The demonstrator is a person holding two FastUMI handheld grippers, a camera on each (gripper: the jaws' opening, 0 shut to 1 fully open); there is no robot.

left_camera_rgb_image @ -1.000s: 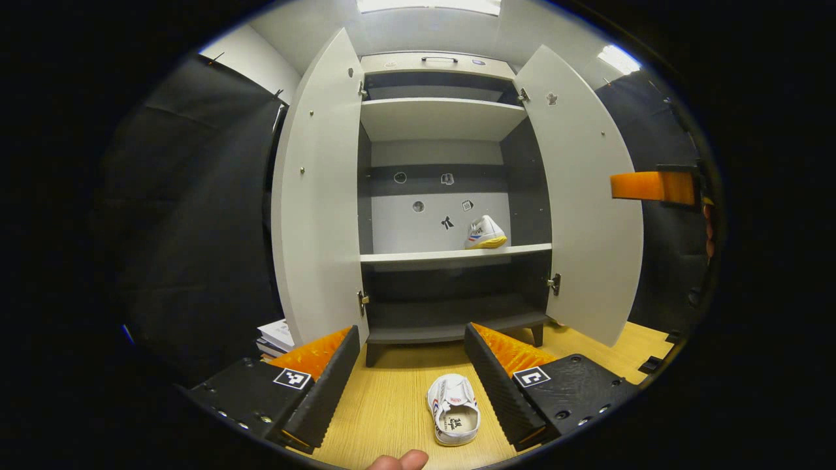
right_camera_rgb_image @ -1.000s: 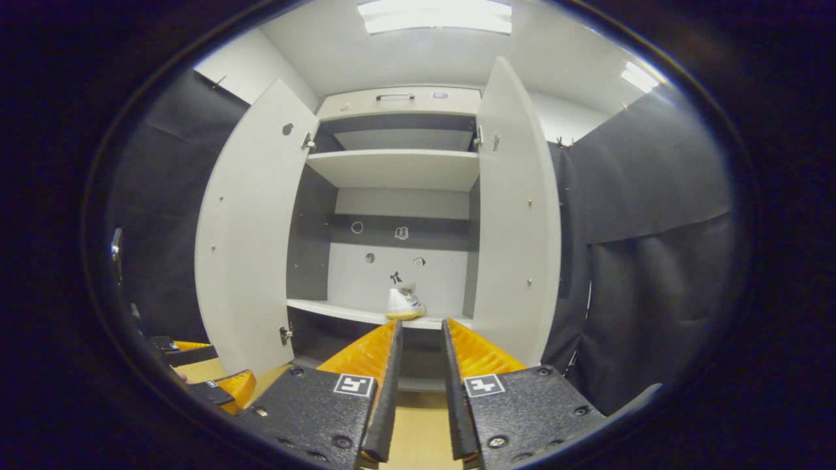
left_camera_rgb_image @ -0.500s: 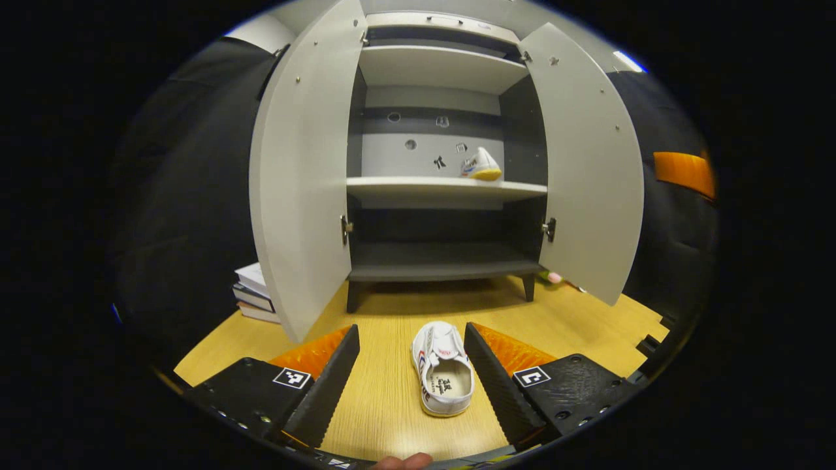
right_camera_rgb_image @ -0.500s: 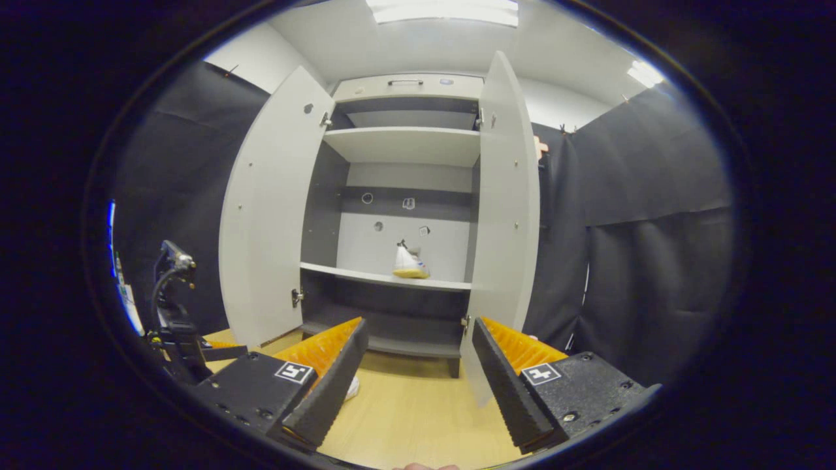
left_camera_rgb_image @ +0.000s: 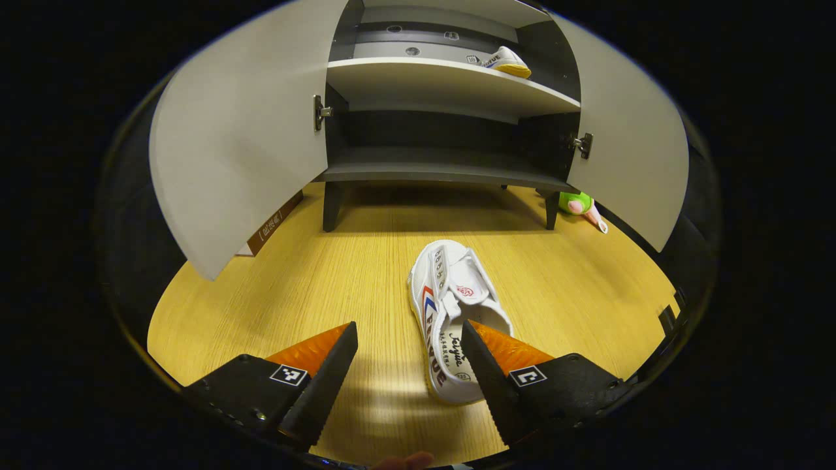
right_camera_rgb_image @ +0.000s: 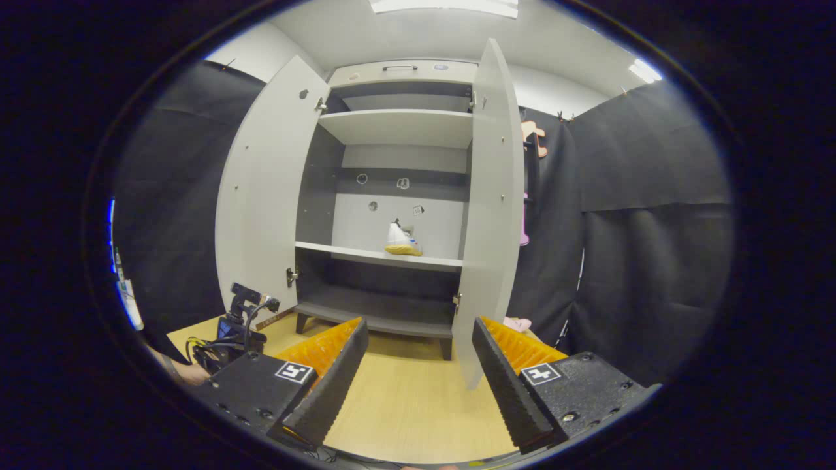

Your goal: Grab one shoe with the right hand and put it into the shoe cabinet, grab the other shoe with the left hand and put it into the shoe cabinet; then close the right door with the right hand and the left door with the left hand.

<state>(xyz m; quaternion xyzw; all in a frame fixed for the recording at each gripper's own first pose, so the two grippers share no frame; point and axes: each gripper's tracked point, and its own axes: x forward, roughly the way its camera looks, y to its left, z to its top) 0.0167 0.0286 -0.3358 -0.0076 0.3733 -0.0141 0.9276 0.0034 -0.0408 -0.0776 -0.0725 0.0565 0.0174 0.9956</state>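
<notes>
left hand-held gripper (left_camera_rgb_image: pixel 408 352) spread | shoe (left_camera_rgb_image: pixel 450 320) between fingers, floor

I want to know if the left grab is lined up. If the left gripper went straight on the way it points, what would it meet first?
Probably the white shoe on the wooden floor. The open left gripper points down at it, its right finger already over the heel, so it sits off-centre. Depth is unclear.

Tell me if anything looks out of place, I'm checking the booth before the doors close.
A green and pink toy lies on the floor by the cabinet's right leg. The shoe on the floor awaits pickup; the other shoe sits on its shelf.
</notes>
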